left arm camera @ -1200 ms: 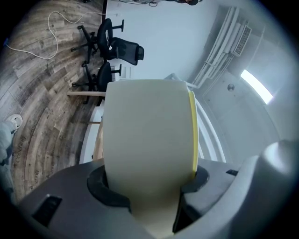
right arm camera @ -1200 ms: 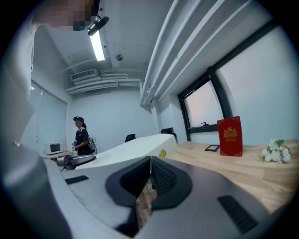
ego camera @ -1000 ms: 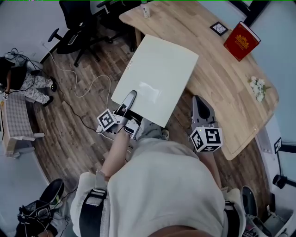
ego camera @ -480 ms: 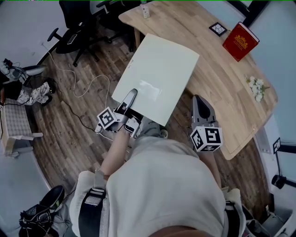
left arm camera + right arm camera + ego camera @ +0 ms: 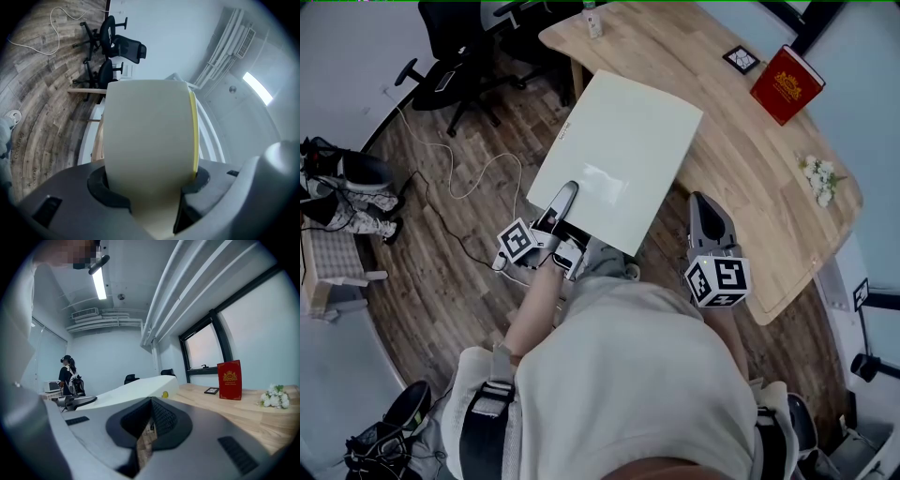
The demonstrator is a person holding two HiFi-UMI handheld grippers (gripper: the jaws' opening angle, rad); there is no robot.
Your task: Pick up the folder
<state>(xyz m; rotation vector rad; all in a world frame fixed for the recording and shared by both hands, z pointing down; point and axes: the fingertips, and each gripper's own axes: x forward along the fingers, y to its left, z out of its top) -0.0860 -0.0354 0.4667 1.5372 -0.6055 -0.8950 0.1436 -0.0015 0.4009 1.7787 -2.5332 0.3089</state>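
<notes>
One folder (image 5: 619, 155) edge between clenched left gripper (image 5: 565, 197) jaws (far edge over the desk (image 5: 741, 141)), right gripper (image 5: 703, 211) closed, empty.

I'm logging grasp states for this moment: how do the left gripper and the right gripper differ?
The left gripper is shut on the near edge of the large cream folder; the right gripper has its jaws together on nothing.
The left gripper reaches onto the folder, while the right gripper sits off to the folder's right, not touching it.
Both are grey and carry a square-marker cube.
</notes>
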